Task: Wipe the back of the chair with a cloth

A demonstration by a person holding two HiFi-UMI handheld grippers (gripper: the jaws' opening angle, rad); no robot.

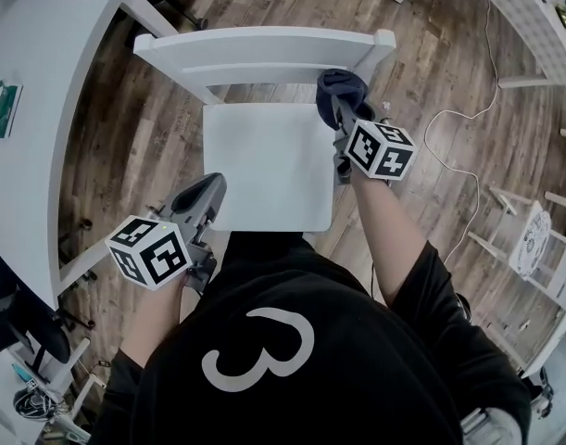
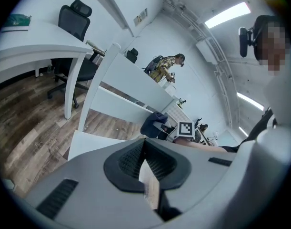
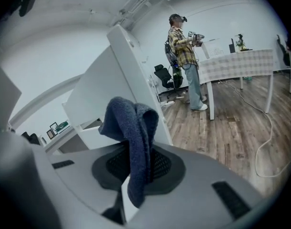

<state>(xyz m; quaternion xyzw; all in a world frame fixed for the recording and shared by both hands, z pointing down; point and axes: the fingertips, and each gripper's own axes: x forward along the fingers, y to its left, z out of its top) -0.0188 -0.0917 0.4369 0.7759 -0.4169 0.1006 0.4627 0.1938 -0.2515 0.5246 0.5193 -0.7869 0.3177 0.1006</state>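
Grey left gripper is hovering at the lower left of the frame, its jaws pressed together on nothing, just beside the seat of the white chair. Further up, the right gripper is pinching the dark blue cloth at the right end of the chair back.

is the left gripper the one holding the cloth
No, the jaws of the right gripper pinch the dark blue cloth; those of the left gripper are together on nothing.

Only a large white numeral 3 on the person's black shirt
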